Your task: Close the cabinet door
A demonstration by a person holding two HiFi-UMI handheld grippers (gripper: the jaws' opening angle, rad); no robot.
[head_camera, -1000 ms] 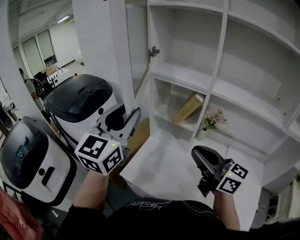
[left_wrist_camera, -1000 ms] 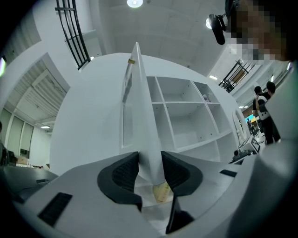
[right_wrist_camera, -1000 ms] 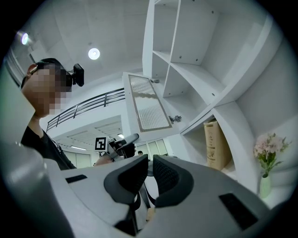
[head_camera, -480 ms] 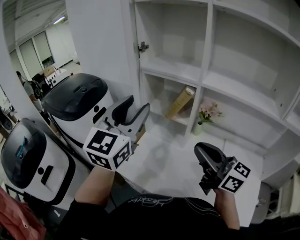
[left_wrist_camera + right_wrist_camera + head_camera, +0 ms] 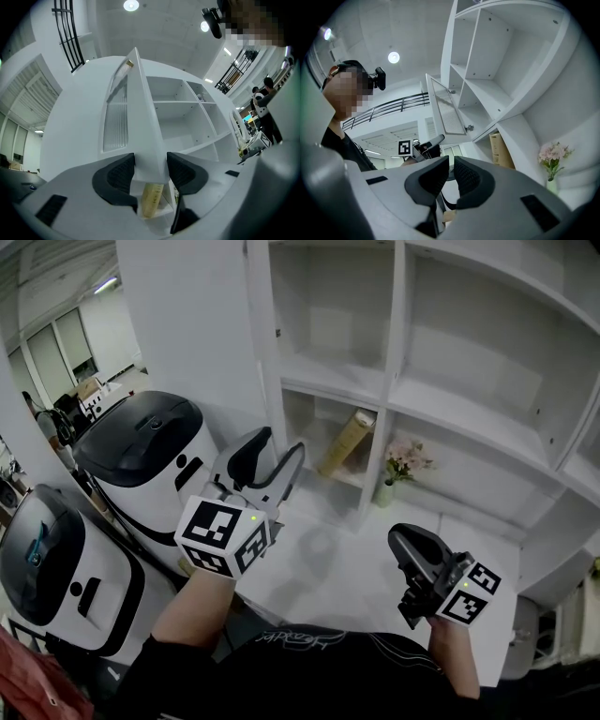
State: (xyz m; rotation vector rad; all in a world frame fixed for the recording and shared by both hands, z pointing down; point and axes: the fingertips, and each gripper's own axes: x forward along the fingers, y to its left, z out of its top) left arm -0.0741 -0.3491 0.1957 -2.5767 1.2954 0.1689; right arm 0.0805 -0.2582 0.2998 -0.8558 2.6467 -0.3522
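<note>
Pointing a little upward, the left gripper (image 5: 282,442) is opening its jaws wide, with the edge of the open cabinet door (image 5: 137,110) between them, far left. The right gripper (image 5: 401,538) hangs near, almost closed, empty.

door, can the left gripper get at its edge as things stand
Probably yes: the door's free edge sits in line between the left gripper's opening jaws. The pads are not pressing on it, and nothing stands in the way.
</note>
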